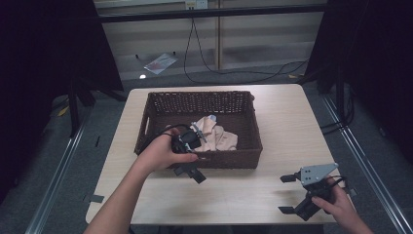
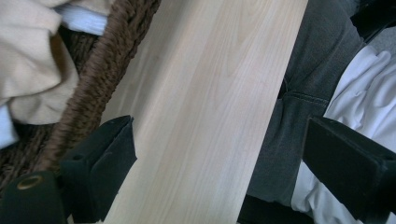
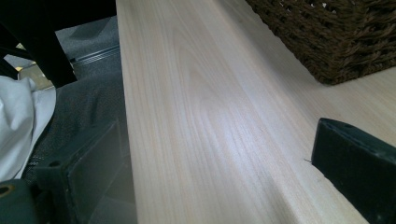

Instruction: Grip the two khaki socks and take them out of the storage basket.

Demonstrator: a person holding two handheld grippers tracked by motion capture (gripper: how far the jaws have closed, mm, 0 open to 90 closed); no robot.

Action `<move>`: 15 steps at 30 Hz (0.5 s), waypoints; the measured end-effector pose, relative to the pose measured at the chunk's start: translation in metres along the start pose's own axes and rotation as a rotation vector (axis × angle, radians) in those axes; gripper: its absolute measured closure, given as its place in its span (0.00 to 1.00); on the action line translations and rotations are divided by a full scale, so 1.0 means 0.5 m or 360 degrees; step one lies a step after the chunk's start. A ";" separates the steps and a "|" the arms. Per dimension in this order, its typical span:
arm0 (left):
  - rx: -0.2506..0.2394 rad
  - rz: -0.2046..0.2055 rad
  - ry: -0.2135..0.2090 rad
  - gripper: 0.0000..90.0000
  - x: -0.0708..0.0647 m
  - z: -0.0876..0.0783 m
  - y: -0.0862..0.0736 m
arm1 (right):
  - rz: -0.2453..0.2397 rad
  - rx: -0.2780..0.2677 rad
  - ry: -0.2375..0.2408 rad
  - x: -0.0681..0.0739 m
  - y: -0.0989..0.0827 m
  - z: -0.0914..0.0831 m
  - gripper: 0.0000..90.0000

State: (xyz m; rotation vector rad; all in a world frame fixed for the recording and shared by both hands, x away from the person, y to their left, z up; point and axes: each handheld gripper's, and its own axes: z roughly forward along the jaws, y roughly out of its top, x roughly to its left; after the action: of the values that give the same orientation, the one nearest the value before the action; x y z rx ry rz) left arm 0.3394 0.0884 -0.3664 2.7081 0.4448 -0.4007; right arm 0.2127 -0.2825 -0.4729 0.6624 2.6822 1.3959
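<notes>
Item: crumpled beige cloth lay inside dark brown woven rectangular basket on pale wooden tabletop; left gripper at basket's near wall, right gripper well apart, both jaws spread, empty; judged pre-grasp, reaching in next.

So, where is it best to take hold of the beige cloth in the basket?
Probably on the raised fold of the beige cloth, coming from above: the basket walls block the sides, and the crumpled folds stand up enough for a pinch.
</notes>
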 end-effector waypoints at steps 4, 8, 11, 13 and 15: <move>-0.0010 -0.0012 -0.0001 0.11 0.004 -0.013 0.008 | 0.0003 -0.0011 0.0004 0.000 0.000 -0.001 0.01; -0.0031 -0.0030 0.0009 0.11 0.014 -0.036 0.020 | 0.0002 -0.0009 0.0004 0.000 0.000 -0.001 0.01; -0.0038 -0.0038 0.0003 0.11 0.018 -0.045 0.024 | 0.0003 -0.0012 0.0005 0.000 0.000 -0.002 0.01; -0.0064 -0.0062 0.0023 0.11 0.028 -0.060 0.030 | 0.0002 -0.0012 0.0002 0.000 0.000 -0.002 0.01; -0.0101 -0.0074 0.0042 0.11 0.037 -0.067 0.033 | 0.0001 -0.0011 0.0005 0.000 0.000 -0.002 0.01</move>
State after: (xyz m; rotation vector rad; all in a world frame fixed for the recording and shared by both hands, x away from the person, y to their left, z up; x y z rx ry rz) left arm 0.3694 0.0916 -0.3376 2.6484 0.5197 -0.3572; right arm 0.2125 -0.2834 -0.4722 0.6613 2.6784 1.4070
